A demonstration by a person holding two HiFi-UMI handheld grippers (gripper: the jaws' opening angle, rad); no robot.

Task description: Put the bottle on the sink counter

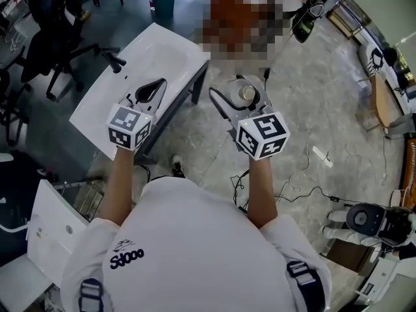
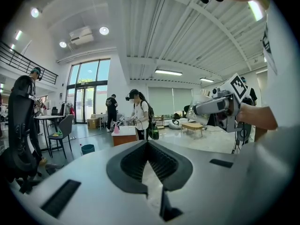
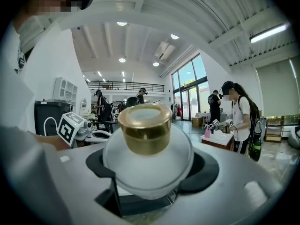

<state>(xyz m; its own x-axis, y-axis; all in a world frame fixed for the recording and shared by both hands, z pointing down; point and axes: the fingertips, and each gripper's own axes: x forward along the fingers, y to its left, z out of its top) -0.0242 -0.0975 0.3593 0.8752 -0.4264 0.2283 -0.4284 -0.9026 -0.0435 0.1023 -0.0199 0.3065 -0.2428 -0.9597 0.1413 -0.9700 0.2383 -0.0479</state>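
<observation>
Two hand-held grippers in a large workshop, one carrying a bottle beside a white sink counter.
White sink counter (image 1: 162, 47) with a black faucet (image 1: 116, 61) stands at the left on dark grey flooring; pale speckled floor (image 1: 312, 103) lies open to its right, crossed by loose cables (image 1: 305, 194). The right gripper (image 1: 244, 99) is clamped on a round white bottle (image 3: 147, 149) with a gold cap, held above the pale floor just off the counter's right edge, apart from it. The left gripper (image 1: 159, 83) has its jaw tips together with nothing between, seen against the counter's near end. Dark lettering on the person's white shirt (image 1: 195, 239) looks like "Sdooo".
</observation>
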